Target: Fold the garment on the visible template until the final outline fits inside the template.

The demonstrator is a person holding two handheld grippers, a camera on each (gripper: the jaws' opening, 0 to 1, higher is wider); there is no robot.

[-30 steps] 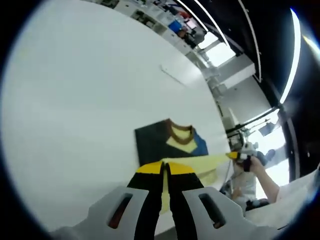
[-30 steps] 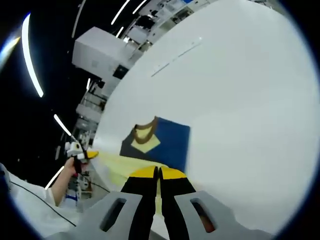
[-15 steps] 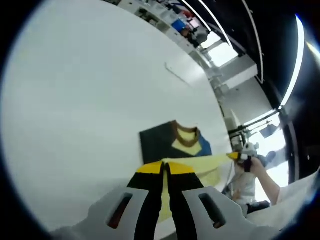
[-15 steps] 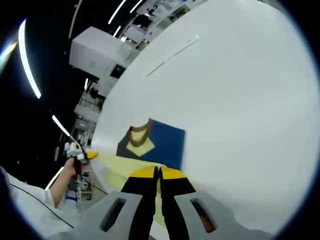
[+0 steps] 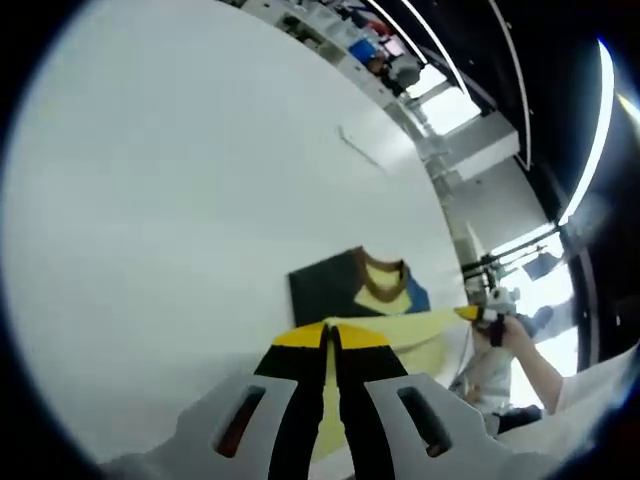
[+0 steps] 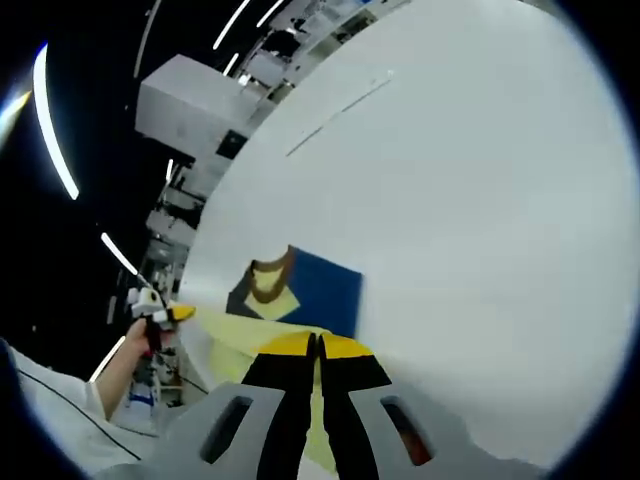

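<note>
While hem hangs lifted: fold underway, not landed.
Left gripper (image 5: 329,335): clenched on yellow hem (image 5: 405,328).
Right gripper (image 6: 315,344): likewise clamped.
Navy shirt (image 6: 300,292): collar flat on table (image 6: 480,200); template probably beneath.

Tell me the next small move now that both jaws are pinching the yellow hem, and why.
Probably carry the lifted hem forward toward the collar and lay it down. Both the left gripper and right gripper look shut on the yellow garment, stretched between them above the white table, with the dark template just ahead.
</note>
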